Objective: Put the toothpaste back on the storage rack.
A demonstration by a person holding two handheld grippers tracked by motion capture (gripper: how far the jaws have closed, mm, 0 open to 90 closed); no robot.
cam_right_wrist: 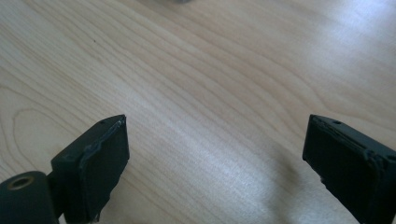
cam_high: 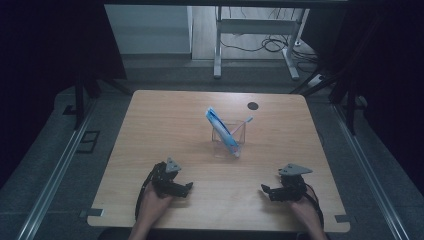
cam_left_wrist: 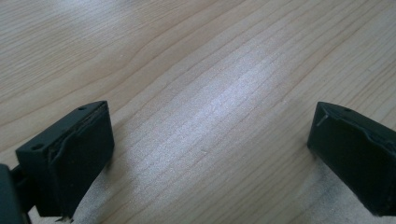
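A clear plastic cup (cam_high: 226, 138) stands near the middle of the wooden table (cam_high: 165, 120). A blue and white tube (cam_high: 221, 130) leans in it, and a thin toothbrush-like stick (cam_high: 241, 124) pokes out to the right. My left gripper (cam_high: 186, 189) rests on the table near the front left, held by a hand. My right gripper (cam_high: 265, 190) rests near the front right. Both point inward toward each other. In the left gripper view the left gripper (cam_left_wrist: 210, 140) has its jaws wide apart over bare wood. In the right gripper view the right gripper (cam_right_wrist: 215, 144) is likewise open with nothing between.
A dark round hole (cam_high: 253, 105) sits in the table's far right part. Beyond the table stands a white metal frame (cam_high: 255, 30) with cables on the floor. Metal rails (cam_high: 60, 165) run along both sides of the table.
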